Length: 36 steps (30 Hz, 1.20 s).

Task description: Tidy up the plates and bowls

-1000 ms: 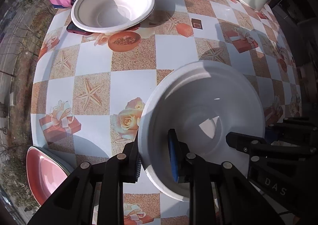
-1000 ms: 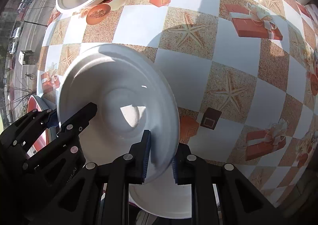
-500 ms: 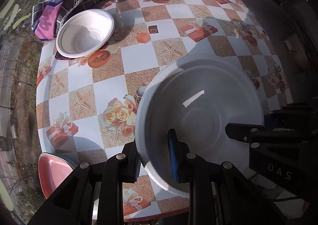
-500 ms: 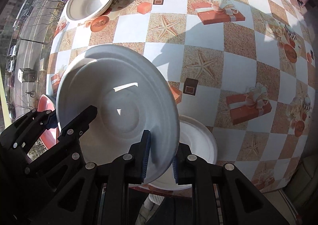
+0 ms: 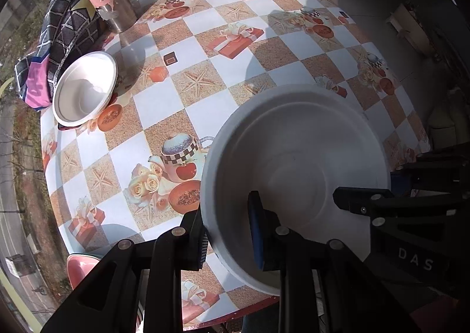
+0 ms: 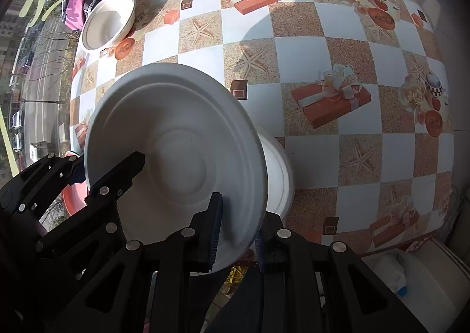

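We hold one white bowl above the near edge of the tabletop, tilted. Our left gripper pinches its left rim, and our right gripper pinches its right rim. A second white bowl rests far left, beside a dark cloth.

We observed the left gripper and right gripper both clamped, 2 fingers each, facing one another.
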{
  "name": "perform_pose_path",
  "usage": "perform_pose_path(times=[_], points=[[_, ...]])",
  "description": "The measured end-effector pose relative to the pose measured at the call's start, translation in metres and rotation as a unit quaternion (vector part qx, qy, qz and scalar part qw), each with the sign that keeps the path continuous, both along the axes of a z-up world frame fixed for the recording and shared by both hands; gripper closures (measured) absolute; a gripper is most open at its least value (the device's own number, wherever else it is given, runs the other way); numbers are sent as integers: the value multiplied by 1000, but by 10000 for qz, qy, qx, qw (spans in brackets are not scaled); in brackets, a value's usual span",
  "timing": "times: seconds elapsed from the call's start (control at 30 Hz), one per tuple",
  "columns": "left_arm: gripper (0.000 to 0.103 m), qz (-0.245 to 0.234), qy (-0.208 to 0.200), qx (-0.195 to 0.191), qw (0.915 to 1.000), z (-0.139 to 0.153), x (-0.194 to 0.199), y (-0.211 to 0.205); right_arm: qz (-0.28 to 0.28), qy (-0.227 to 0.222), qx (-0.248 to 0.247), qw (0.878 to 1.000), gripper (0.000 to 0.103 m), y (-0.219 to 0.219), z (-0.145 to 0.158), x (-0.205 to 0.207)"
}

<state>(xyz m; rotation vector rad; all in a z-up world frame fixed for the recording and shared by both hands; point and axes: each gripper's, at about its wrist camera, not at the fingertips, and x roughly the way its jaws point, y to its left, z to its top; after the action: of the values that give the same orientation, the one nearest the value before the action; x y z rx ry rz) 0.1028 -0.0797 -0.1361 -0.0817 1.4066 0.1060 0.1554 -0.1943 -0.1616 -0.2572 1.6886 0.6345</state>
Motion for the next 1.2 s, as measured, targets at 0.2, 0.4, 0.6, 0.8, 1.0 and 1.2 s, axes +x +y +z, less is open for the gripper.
perform_pose_path(times=[0.2,0.4,0.6,0.8,1.0,1.2], points=[[78,-219,11,26,9998,0,0,-9,-177,80,-6,9998,80,-8,-3,-6],[78,-320,16,36,9995,0,-1,-15,-261,78,-8,9996,80,-14,-3,-6],[78,-404,42,9,9992,-1,-3,-20,-333,94,-14,9994,80,-15,-8,-7],[78,-403,71,-66,9991,-2,-6,-23,-382,83,-20,9992,80,-21,-6,-9],[78,-488,246,-117,9984,-12,-5,-29,-501,207,-53,9985,80,-27,-14,-15],[78,-503,397,-191,9978,-25,-6,-32,-575,290,-157,9978,80,-31,-25,-15]])
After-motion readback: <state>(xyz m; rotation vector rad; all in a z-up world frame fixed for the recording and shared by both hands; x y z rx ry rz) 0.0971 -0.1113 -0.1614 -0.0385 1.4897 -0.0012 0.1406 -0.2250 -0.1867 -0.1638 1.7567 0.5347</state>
